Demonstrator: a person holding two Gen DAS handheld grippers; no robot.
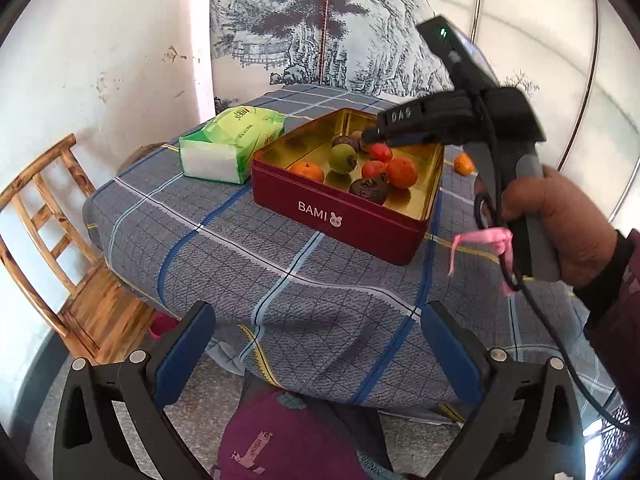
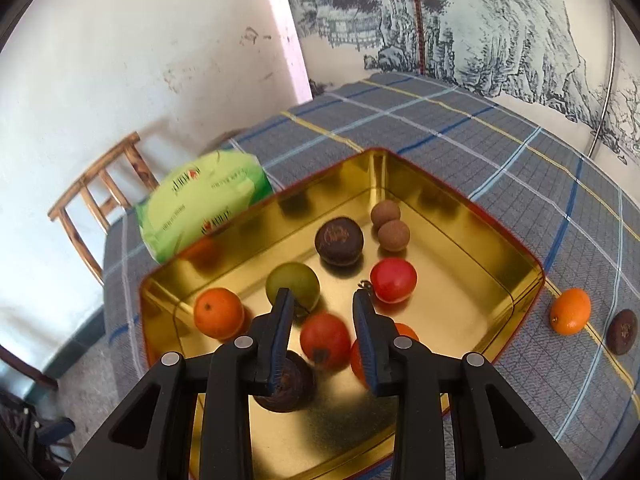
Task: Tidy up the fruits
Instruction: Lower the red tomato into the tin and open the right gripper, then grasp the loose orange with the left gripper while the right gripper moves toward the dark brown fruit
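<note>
Jaws on my right gripper (image 2: pixel 322 304) stand part-open and empty, hovering inside the tin (image 2: pixel 516 254) above a red tomato (image 2: pixel 325 340). Jaws on my left gripper (image 1: pixel 316 344) stand wide and empty, held back off the near edge of the desk (image 1: pixel 224 256), clear of the work.

Most fruit sits in the tin: green fruit (image 2: pixel 293 286), orange (image 2: pixel 219 313), second tomato (image 2: pixel 393 281), two dark round fruits, two small brown ones (image 2: pixel 390 225). My guess: I have just let one go, or I am lining up.

Right view alone shows two strays on the cloth beyond the tin's right edge: an orange (image 2: pixel 570 311) and a dark fruit (image 2: pixel 621 331). Left view shows only that orange, plus the tissue pack (image 1: pixel 232 144) touching the tin's far-left corner.
</note>
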